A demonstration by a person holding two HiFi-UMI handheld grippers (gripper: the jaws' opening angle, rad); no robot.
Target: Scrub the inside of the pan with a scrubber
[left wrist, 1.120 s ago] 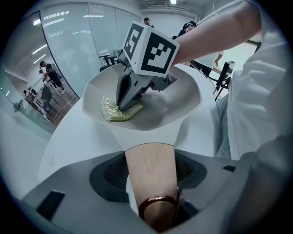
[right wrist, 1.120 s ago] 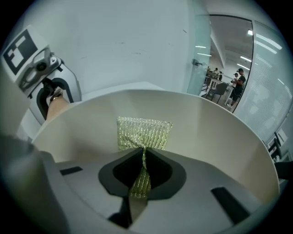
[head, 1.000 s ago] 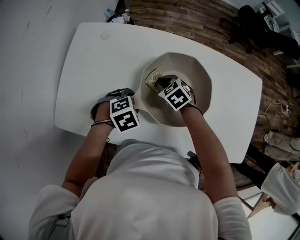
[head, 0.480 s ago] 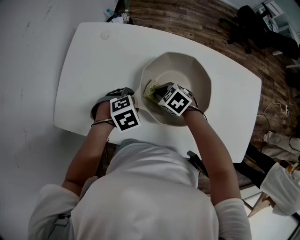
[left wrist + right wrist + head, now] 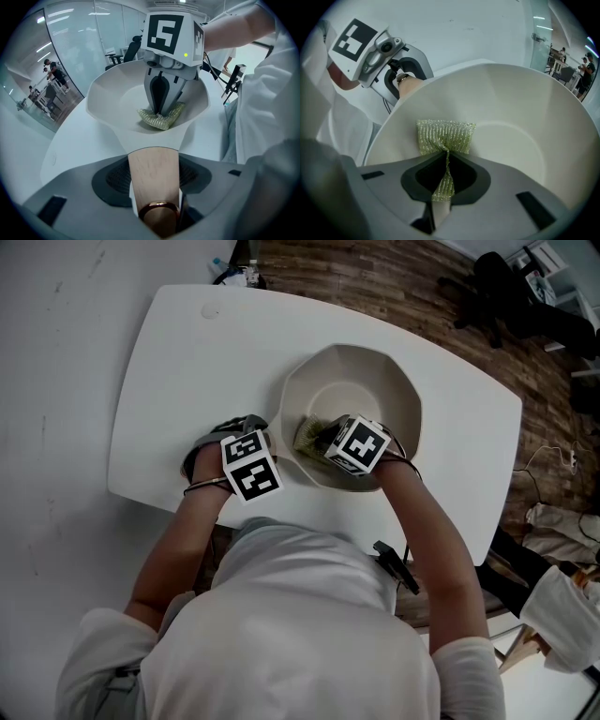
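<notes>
- While the jaws of the right gripper [image 5: 443, 159] are squeezed together on a bunched fold of the green mesh scrubber [image 5: 445, 136], the scrubber's free end lies spread flat against the inner wall of the pan [image 5: 525, 108], just above its floor.
- The left gripper [image 5: 154, 185] has its jaws closed around the pan's wooden handle [image 5: 153, 161], steadying the pan on the white table [image 5: 169, 381].
- As I judge it, the first risk is the grip itself. Only a thin twist of mesh is pinched, so a hard sideways drag along the wall could pull it out of the jaws.
- Pressing on the sloped wall nearest the handle could also tip or swing the pan if the left grip gives. The pan sits near the table's front edge.
- The right gripper is angled steeply down over the near rim, with the forearm reaching out from the body. The left gripper points almost straight down, just beside the rim.
</notes>
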